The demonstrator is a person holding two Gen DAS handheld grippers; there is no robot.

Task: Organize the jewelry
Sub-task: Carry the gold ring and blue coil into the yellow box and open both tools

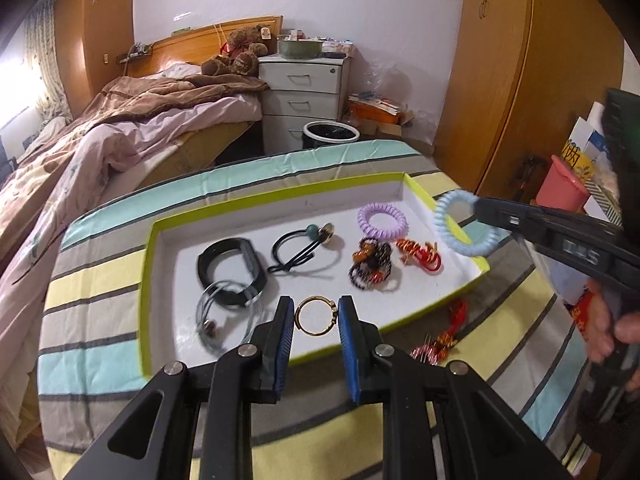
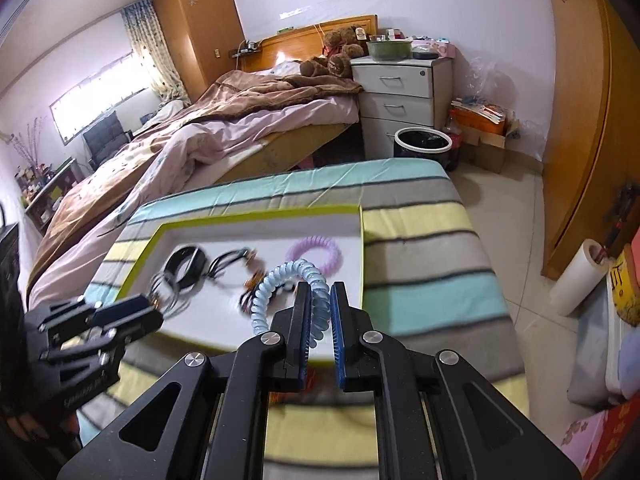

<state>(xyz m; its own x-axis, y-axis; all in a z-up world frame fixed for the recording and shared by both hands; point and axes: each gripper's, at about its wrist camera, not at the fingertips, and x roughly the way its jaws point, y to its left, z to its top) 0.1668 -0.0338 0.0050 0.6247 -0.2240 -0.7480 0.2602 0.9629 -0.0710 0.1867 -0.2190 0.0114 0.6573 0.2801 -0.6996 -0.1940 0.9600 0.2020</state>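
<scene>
A white tray with a lime rim (image 1: 147, 280) lies on the striped table. It holds a black bangle (image 1: 231, 270), a clear bracelet (image 1: 224, 320), a black hair tie with beads (image 1: 304, 248), a dark beaded tie (image 1: 370, 264), a red-gold ornament (image 1: 418, 254) and a purple coil tie (image 1: 382, 220). My left gripper (image 1: 315, 311) is shut on a gold ring (image 1: 316, 316) over the tray's near edge. My right gripper (image 2: 319, 300) is shut on a pale blue coil hair tie (image 2: 280, 280) above the tray's right side; it also shows in the left wrist view (image 1: 460, 220).
Red and gold hairpins (image 1: 444, 336) lie on the striped cloth (image 1: 100, 280) just outside the tray's near right corner. A pink cup (image 1: 560, 184) and boxes stand at the right. A bed, a white drawer unit (image 2: 400, 92) and a bin (image 2: 422, 144) lie beyond the table.
</scene>
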